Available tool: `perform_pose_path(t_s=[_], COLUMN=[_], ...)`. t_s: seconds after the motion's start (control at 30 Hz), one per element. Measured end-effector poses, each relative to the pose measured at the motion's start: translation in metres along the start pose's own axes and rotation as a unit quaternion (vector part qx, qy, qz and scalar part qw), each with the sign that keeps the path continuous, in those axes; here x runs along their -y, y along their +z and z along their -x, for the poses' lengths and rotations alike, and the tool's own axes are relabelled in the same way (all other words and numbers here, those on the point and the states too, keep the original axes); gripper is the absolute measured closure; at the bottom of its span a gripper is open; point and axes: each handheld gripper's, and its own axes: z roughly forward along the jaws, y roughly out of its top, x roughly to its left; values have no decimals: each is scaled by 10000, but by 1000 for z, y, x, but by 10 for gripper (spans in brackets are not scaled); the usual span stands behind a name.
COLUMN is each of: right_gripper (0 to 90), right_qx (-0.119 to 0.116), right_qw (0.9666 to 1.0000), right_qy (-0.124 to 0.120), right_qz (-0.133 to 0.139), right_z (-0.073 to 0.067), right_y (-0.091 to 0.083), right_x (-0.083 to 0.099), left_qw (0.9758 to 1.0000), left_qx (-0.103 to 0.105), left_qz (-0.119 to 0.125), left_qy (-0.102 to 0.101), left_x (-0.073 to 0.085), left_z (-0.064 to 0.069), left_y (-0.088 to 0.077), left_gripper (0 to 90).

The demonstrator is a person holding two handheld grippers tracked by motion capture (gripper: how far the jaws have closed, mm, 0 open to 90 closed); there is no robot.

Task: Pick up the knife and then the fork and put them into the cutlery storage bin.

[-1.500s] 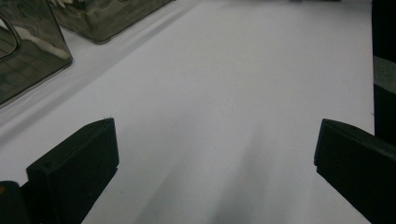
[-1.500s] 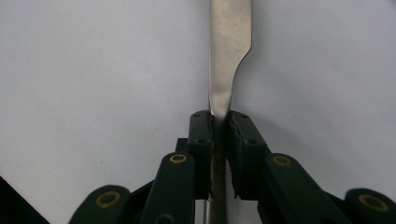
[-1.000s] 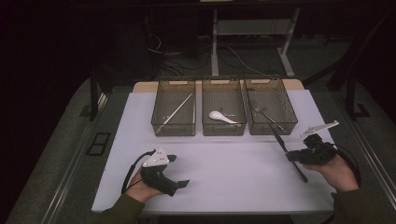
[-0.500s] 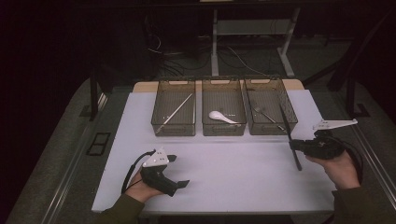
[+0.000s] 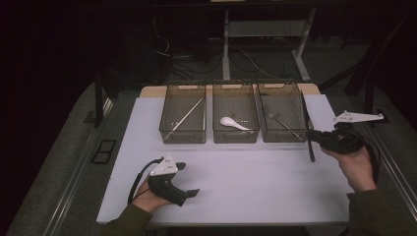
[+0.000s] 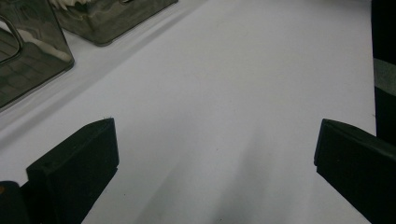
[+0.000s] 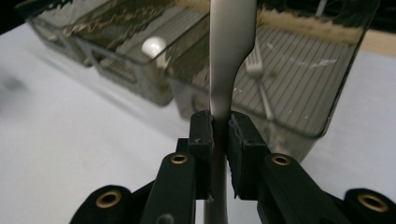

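Note:
My right gripper [image 5: 315,138] is shut on a long metal knife [image 5: 306,113] near its middle and holds it above the table, just beside the right edge of the right tray [image 5: 287,87]. In the right gripper view the pads [image 7: 201,128] pinch the flat handle, and the knife [image 7: 231,46] reaches up in front of that tray, where a fork [image 7: 256,70] lies. My left gripper [image 5: 189,180] rests on the white table top [image 5: 255,172] at the front left. Its jaws are open with nothing between them [image 6: 215,140].
Three clear trays stand in a row at the back of the table. The left tray [image 5: 167,105] holds a long thin rod [image 5: 184,119], the middle tray [image 5: 235,87] a white spoon [image 5: 232,123], the right one a fork [image 5: 280,120]. Dark floor and table legs lie beyond.
My right gripper has risen and moved back toward the right tray with the knife. The knife has swung from a slant to nearly straight along the tray's side. The left hand has kept still.

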Motion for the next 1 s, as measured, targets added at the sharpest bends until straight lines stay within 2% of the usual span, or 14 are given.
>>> perform_pose_path(t_s=[0.33,0.57,0.8,0.9,1.0], right_gripper=[803,803,803,802,802], right_qx=[183,262,414,439,515], right_qw=[9990,9980,9973,9975,9976], right_qy=[-17,-72,-49,-8,-68], right_qz=[415,563,608,562,461], right_z=[5,7,19,25,28], right_y=[6,14,28,39,51], right_x=[-45,-75,-92,-95,-94], left_qw=[10000,10000,9999,10000,10000], left_qx=[16,13,42,48,58], left_qz=[18,53,94,65,70], left_qy=[4,27,2,-2,35], left_x=[0,-1,-1,-1,-2], left_z=[-1,-1,-2,-3,-2], left_y=[0,0,1,1,1], left_gripper=[0,0,0,0,0])
